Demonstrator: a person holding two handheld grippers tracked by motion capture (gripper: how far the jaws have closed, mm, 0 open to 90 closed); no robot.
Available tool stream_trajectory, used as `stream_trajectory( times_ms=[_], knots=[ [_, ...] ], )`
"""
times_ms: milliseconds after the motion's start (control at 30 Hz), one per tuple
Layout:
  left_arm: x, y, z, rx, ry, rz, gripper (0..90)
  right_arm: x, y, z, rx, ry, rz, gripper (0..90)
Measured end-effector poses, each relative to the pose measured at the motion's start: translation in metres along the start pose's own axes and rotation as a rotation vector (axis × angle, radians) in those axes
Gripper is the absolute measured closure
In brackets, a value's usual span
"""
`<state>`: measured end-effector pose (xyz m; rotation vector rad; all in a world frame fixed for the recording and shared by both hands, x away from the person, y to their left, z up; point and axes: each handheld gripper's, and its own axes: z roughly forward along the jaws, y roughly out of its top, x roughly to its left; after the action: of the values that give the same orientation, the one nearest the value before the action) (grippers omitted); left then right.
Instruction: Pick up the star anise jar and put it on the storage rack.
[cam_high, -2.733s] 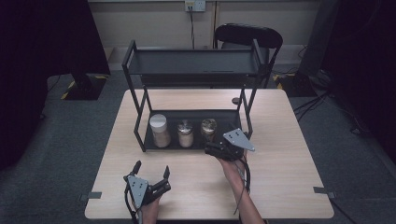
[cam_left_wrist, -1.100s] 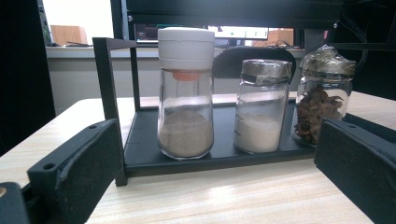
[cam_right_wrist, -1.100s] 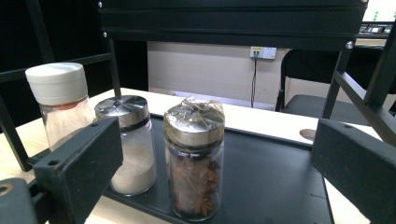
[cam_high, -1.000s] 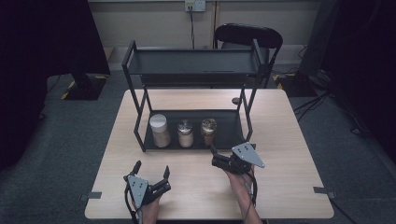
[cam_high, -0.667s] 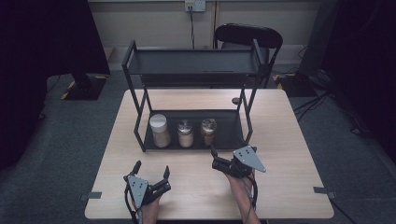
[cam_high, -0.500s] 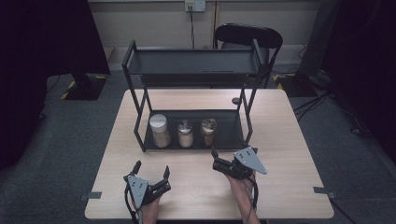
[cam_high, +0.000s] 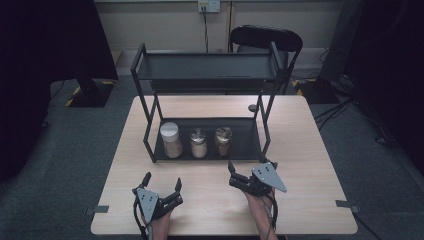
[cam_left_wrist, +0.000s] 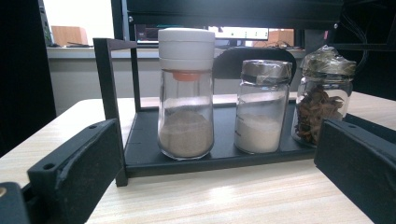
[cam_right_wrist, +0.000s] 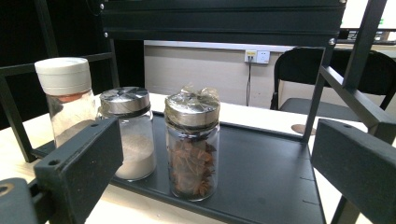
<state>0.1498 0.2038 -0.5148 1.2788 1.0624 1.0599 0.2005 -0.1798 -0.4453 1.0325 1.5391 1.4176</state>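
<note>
Right tongs (cam_high: 239, 174): spread, empty, near the star-anise jar (cam_right_wrist: 192, 144)
Left tongs (cam_high: 161, 182): spread, empty, on the counter (cam_high: 305, 150)
Jar: on the shelf's lower tray (cam_right_wrist: 261, 177)

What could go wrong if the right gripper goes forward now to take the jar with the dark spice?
1. The star anise jar stands close beside the white powder jar; one jaw of the open right gripper may push that neighbour over.
2. The rack's black upright post stands near the approach path, so the gripper may hit it.
3. The jar's lid is covered with crinkled film, so a high grip might slip.
</note>
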Motion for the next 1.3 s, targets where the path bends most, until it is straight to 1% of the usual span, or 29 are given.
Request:
stream_trajectory(
  times_ms=[200, 600, 767, 867, 1033, 1133, 1300],
  knots=[
    [0.0, 0.0, 0.0, 0.0, 0.0, 0.0, 0.3, 0.001, -0.003, -0.005, -0.012, -0.01, 0.004, 1.2],
    [0.0, 0.0, 0.0, 0.0, -0.001, -0.002, 0.4, 0.004, -0.014, -0.01, -0.012, -0.018, 0.007, 1.2],
    [0.0, 0.0, 0.0, 0.001, -0.001, -0.002, 0.4, 0.005, -0.017, -0.012, -0.013, -0.031, 0.016, 1.2],
    [0.0, 0.0, 0.0, 0.0, -0.001, -0.003, 0.3, 0.005, -0.019, -0.013, -0.018, -0.039, 0.008, 1.2],
    [0.0, 0.0, 0.0, 0.001, -0.002, -0.002, 0.4, 0.007, -0.024, -0.015, -0.012, -0.052, 0.008, 1.2],
    [0.0, 0.0, 0.0, 0.001, -0.002, -0.002, 0.3, 0.007, -0.028, -0.016, -0.007, -0.056, 0.016, 1.2],
    [0.0, 0.0, 0.0, 0.001, -0.001, -0.002, 0.3, 0.007, -0.032, -0.016, 0.005, -0.065, 0.014, 1.3]
  ],
)
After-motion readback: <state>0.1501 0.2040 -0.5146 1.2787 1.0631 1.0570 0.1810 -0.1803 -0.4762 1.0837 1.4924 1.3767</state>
